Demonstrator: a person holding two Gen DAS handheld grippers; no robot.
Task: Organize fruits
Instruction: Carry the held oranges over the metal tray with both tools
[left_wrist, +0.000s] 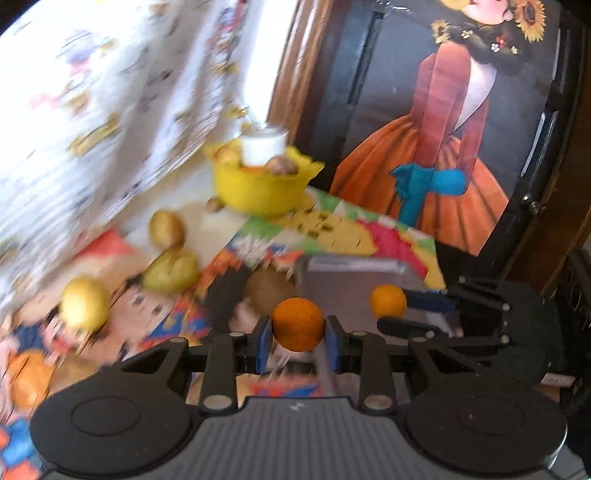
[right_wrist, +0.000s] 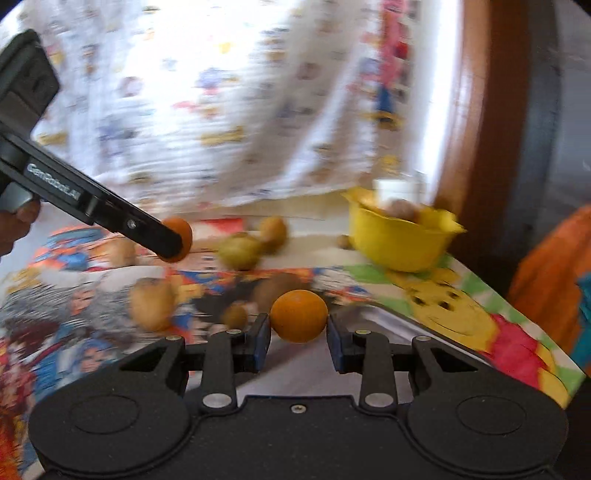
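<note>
My left gripper (left_wrist: 297, 332) is shut on a dark orange (left_wrist: 297, 324), lifted above the cartoon-printed tablecloth (left_wrist: 332, 229). To its right, the right gripper (left_wrist: 400, 314) grips a smaller, lighter orange (left_wrist: 388, 301) over a grey tray (left_wrist: 354, 275). In the right wrist view, my right gripper (right_wrist: 297, 328) is shut on that light orange (right_wrist: 299, 320), and the left gripper (right_wrist: 171, 247) reaches in from the upper left with its orange (right_wrist: 183, 236). A yellow bowl (left_wrist: 258, 192) (right_wrist: 399, 243) stands at the back with fruit and a white cup (left_wrist: 263, 146) in it.
Several yellowish fruits lie loose on the cloth, among them one (left_wrist: 167, 229), another (left_wrist: 171, 271) and a third (left_wrist: 84, 303). A patterned curtain (left_wrist: 110, 92) hangs behind the table. A dark board with a painted figure (left_wrist: 443, 129) stands at the right edge.
</note>
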